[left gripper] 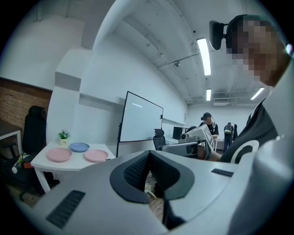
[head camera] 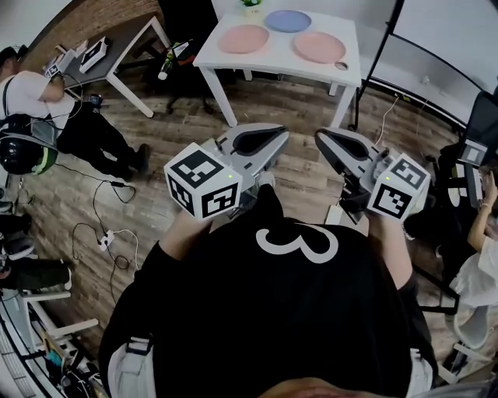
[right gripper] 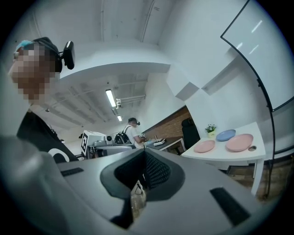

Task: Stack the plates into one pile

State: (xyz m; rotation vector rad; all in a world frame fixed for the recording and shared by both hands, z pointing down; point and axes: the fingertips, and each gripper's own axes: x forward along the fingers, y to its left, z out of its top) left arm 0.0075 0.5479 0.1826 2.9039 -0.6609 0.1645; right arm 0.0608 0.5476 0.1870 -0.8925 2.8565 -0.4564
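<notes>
Three plates are spread on the white table (head camera: 272, 59), well ahead: the left pink plate (head camera: 243, 38) is set nearer the left gripper (head camera: 268, 140), the right pink plate (head camera: 319, 47) nearer the right gripper (head camera: 333, 146), the blue plate (head camera: 287, 20) beyond both. Both grippers are held clenched and empty, and open floor (head camera: 299, 109) is left before the table's near edge.
</notes>
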